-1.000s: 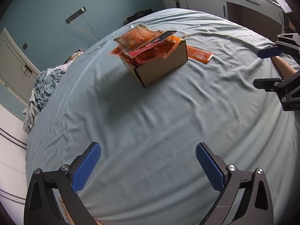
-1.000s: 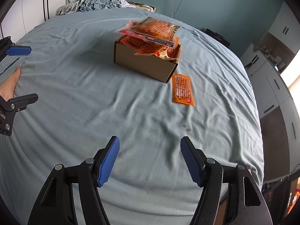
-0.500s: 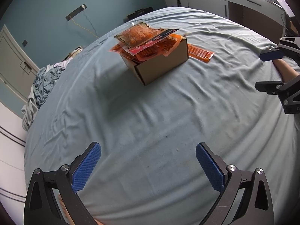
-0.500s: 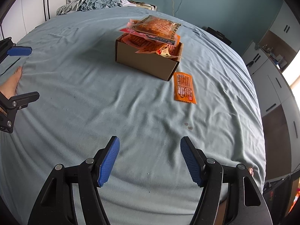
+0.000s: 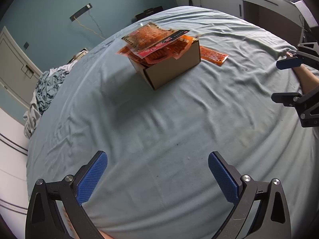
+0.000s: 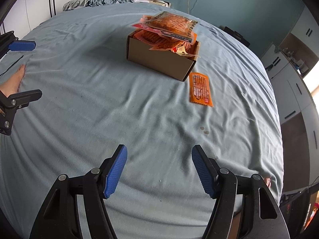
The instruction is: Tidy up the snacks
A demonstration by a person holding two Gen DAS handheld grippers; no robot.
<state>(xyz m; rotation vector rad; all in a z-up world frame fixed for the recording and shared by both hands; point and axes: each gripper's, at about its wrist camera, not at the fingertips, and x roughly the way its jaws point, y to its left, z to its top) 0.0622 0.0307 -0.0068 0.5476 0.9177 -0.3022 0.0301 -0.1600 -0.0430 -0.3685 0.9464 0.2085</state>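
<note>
- Left gripper [image 5: 157, 164]: tilted downward over the sheet, blue-padded jaws spread wide, nothing between them.
- Right gripper [image 6: 159, 157]: angled down likewise, jaws parted less widely, also empty.
- Seen from each other's camera at the frame edge, side by side and well apart.
- Bare foot [image 6: 14, 79] lay flat at the left edge of the right view; part of a bare limb [image 5: 307, 78] showed behind the right gripper in the left view.
</note>
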